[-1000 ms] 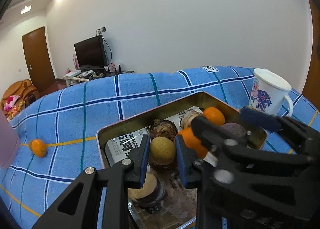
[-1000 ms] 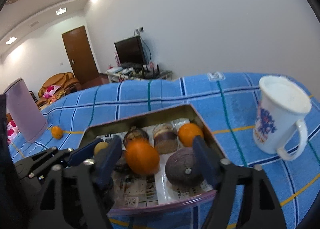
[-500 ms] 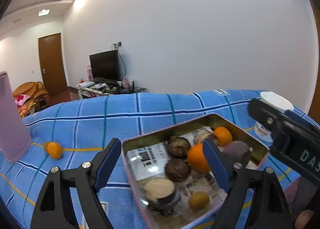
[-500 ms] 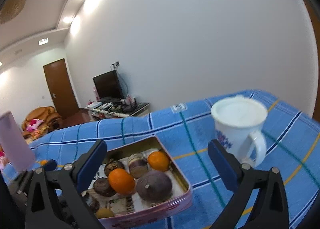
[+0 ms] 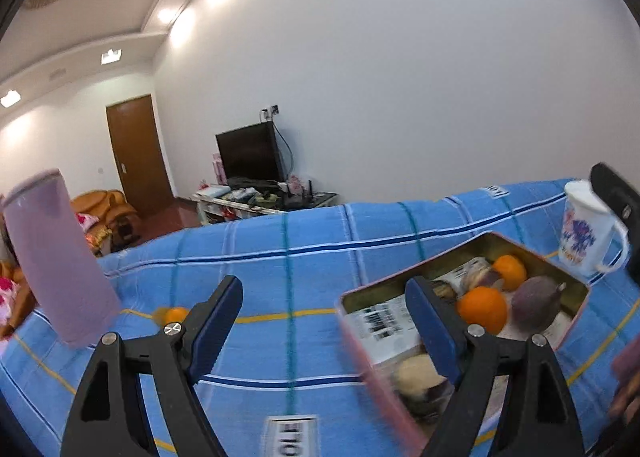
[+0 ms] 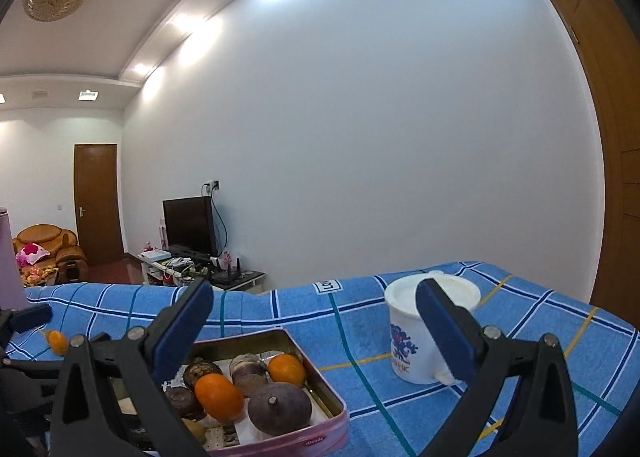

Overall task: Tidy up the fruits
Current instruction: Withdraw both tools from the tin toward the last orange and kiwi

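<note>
Oranges (image 6: pixel 219 397), round, bright, in tin (image 6: pixel 320 376)

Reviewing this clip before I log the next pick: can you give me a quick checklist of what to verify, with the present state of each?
1. Left gripper empty and open: ok, nothing between its fingers.
2. Right gripper empty and open: ok, jaws wide apart, nothing held.
3. Fruit tin flat on the blue cloth: ok.
4. Fruit left outside the tin: not ok, one small orange lies on the cloth near the purple cup.
5. Room in the tin for it: cannot tell, the near part is hidden by the fingers.
6. White mug upright and apart from the tin: ok.
</note>
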The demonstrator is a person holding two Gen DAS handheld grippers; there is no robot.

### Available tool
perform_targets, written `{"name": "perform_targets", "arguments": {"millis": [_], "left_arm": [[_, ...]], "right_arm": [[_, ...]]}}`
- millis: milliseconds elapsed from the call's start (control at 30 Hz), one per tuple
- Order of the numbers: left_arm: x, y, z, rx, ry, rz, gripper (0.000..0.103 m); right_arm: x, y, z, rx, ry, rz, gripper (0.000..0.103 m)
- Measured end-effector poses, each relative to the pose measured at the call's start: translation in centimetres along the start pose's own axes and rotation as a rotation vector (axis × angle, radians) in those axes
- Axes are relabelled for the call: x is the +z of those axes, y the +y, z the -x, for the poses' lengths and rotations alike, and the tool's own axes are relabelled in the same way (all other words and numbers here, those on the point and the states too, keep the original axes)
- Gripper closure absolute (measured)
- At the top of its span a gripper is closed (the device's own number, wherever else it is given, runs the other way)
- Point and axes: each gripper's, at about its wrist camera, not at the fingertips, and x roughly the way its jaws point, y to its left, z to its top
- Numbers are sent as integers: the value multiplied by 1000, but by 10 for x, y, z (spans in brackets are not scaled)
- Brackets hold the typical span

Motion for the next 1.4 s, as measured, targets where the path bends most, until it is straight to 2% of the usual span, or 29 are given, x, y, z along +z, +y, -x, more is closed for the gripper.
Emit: {"name": "perform_targets", "arguments": {"millis": [167,333,533,733,933,1400], "left_arm": [[-6,26,6,53,-42,-11,19],[-15,41,5,71,-39,6,19],[-19,54,9,62,-44,40,19],[-23,55,11,42,-38,-6,19],[-25,66,10,50,-40,-29,19],[-31,111,3,50,-18,69,19]], "right_arm": [[-1,-2,6,-5,-13,-6,0],[-2,3,11,-14,-16,-20,0],[-4,9,13,-37,5,-41,0],[-10,21,8,-30,89,-75,0],[-15,46,8,-10,140,-65,0],[-23,110,6,59,176,-60,0]]}}
